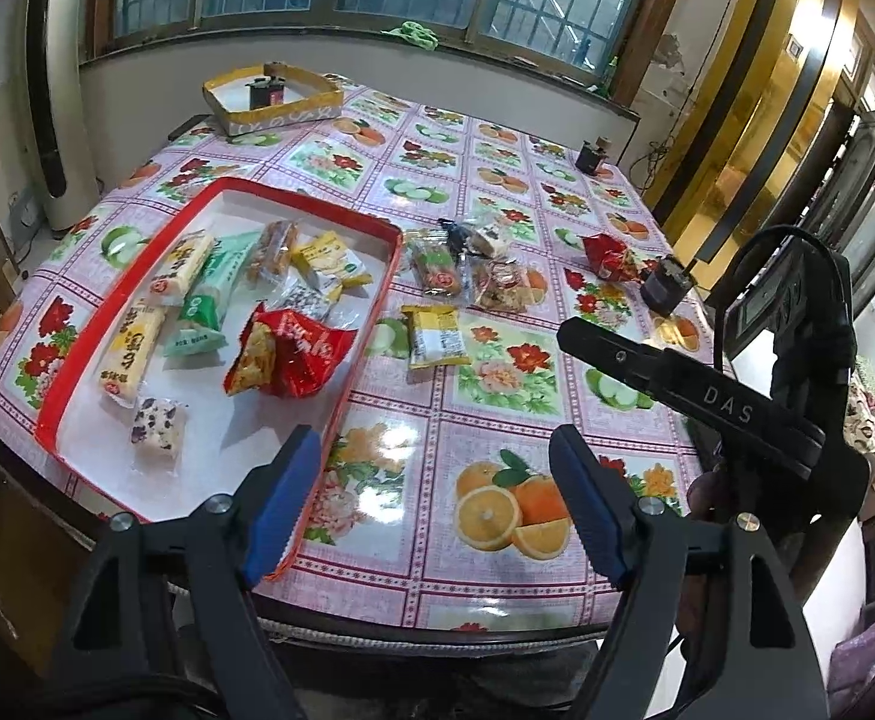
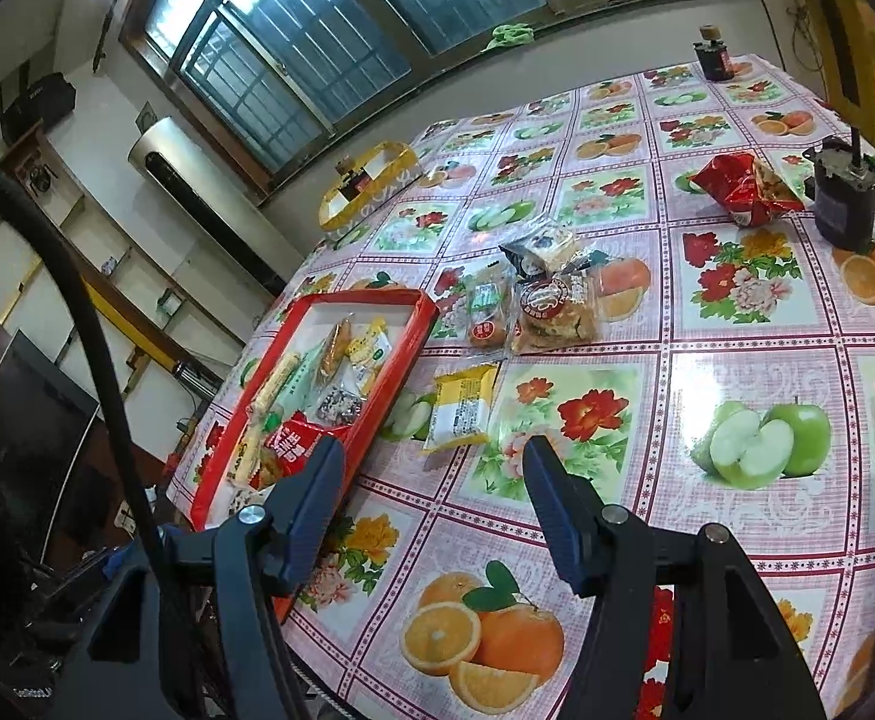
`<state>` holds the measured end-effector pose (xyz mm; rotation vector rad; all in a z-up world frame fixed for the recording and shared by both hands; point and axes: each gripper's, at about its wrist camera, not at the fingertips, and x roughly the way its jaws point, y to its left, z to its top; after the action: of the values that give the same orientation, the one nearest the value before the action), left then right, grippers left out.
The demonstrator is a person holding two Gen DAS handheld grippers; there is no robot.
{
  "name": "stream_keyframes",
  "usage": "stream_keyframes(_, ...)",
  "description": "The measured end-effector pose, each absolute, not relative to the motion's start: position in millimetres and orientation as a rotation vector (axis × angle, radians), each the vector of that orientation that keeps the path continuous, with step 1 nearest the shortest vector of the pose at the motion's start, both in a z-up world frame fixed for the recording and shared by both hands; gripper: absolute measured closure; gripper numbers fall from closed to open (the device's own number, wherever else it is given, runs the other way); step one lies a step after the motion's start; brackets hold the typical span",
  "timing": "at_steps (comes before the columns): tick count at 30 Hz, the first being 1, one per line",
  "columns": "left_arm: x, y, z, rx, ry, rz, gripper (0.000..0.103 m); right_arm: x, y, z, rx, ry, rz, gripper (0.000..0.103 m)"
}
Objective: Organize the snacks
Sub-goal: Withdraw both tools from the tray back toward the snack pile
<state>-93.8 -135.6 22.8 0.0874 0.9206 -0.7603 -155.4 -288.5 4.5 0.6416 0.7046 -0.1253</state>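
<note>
A red-rimmed tray (image 1: 377,291) (image 2: 398,354) on the left of the table holds several wrapped snacks, among them a red packet (image 1: 290,354). Loose on the cloth lie a yellow packet (image 1: 435,336) (image 2: 461,408), a cluster of clear-wrapped pastries (image 1: 473,270) (image 2: 542,294) and another red packet (image 1: 608,255) (image 2: 743,183). My left gripper (image 1: 434,483) hovers open and empty above the table's near edge, beside the tray's corner. My right gripper (image 2: 431,480) is open and empty too, just short of the yellow packet; its black body (image 1: 707,402) shows at the right of the left wrist view.
A yellow box (image 1: 272,96) (image 2: 371,183) with a dark item inside stands at the far left. A small dark bottle (image 1: 592,155) (image 2: 715,55) is at the far edge. A black motor-like object (image 1: 665,288) (image 2: 845,195) sits near the right red packet. The fruit-patterned cloth (image 1: 497,396) covers the table.
</note>
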Motion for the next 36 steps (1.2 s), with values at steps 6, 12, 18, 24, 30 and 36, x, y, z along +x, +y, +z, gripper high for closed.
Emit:
stream_keyframes(6,-95,-139,22,0.088,0.922,-0.779,0.024,-160,-287,11,0.622,0.694,-0.139,0.041)
stream_keyframes(12,-83,-133,17,0.044,0.953,-0.783,0.024,-164,-289,4,0.653,0.703,-0.152,0.041)
stream_keyframes(18,-72,-137,6,0.046,0.982,-0.789,0.024,-171,-294,-2,0.665,0.700,-0.162,0.039)
stream_keyframes(24,-58,-149,1,0.092,0.989,-0.791,0.024,-170,-309,-19,0.724,0.710,-0.175,0.036)
stream_keyframes(30,-51,-162,-3,0.128,0.977,-0.796,0.024,-133,-326,-32,0.699,0.786,-0.181,0.036)
stream_keyframes(36,-44,-164,-3,0.136,0.976,-0.809,0.024,-88,-349,-34,0.664,0.841,-0.202,0.034)
